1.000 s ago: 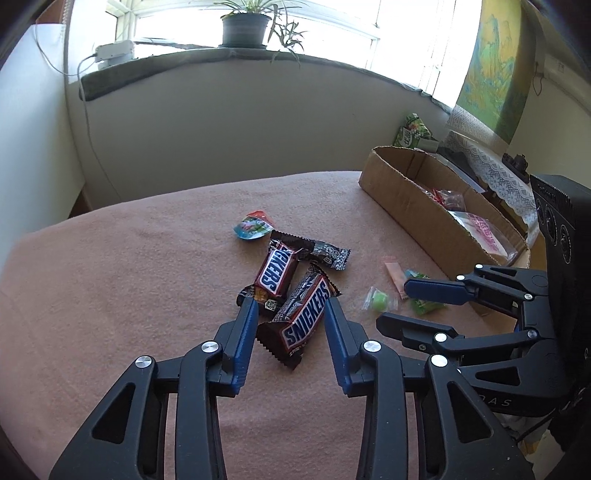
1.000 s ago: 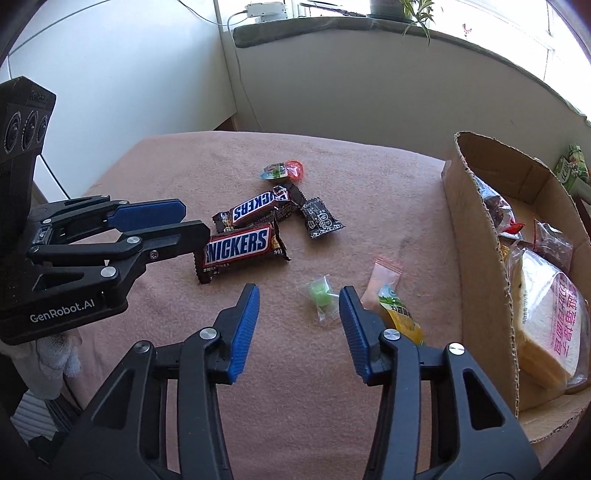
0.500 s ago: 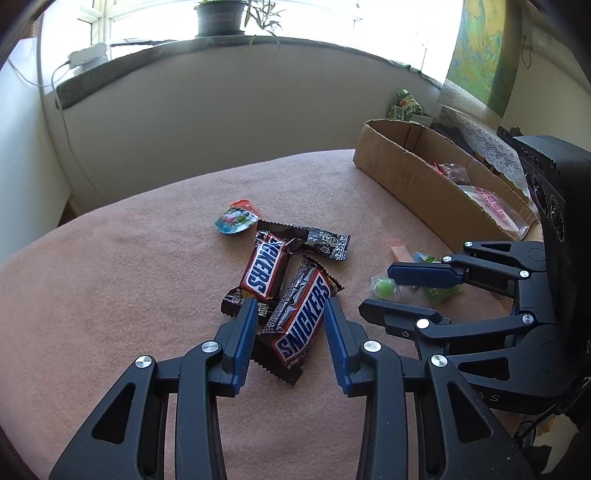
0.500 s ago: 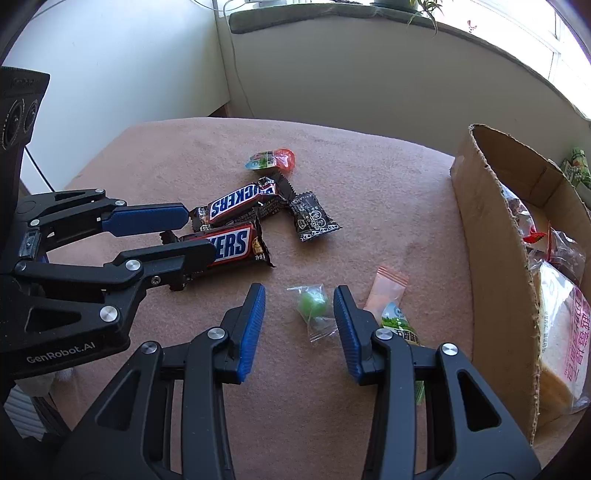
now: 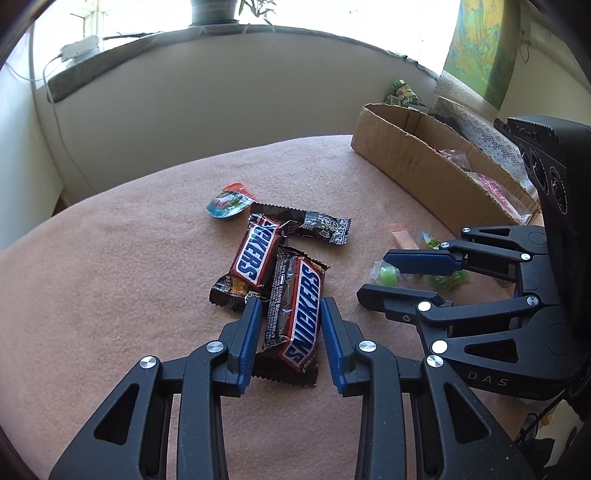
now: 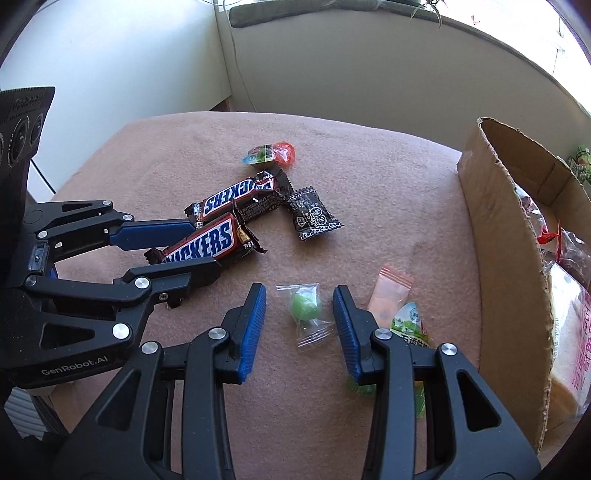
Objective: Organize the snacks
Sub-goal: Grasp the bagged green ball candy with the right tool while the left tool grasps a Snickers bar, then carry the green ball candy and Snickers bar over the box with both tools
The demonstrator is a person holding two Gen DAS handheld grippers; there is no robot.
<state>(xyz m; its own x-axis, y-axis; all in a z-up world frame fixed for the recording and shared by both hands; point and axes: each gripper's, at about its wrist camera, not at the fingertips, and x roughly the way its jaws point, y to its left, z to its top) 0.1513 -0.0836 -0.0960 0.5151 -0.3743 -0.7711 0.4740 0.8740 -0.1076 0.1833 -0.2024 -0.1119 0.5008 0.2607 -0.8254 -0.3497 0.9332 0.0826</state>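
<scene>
My left gripper (image 5: 290, 306) is open, its two fingers on either side of the near Snickers bar (image 5: 295, 317), which lies on the pink cloth; that bar also shows in the right wrist view (image 6: 210, 242). A second Snickers bar (image 5: 255, 254) lies behind it. My right gripper (image 6: 299, 295) is open around a green candy in clear wrap (image 6: 306, 306), low over the cloth. A pink sachet (image 6: 389, 295) and a green-white packet (image 6: 408, 325) lie just right of it. A black wrapped snack (image 6: 312, 218) and a red-blue jelly cup (image 6: 271, 155) lie farther back.
A cardboard box (image 6: 495, 229) with bagged snacks stands at the right edge of the table; it also shows in the left wrist view (image 5: 413, 166). A wall and a window sill with a potted plant (image 5: 214, 11) stand behind. The cloth (image 5: 110, 277) stretches left.
Both grippers have moved forward and down. The left fingers now straddle the near Snickers bar, and the right fingers now straddle the green candy.
</scene>
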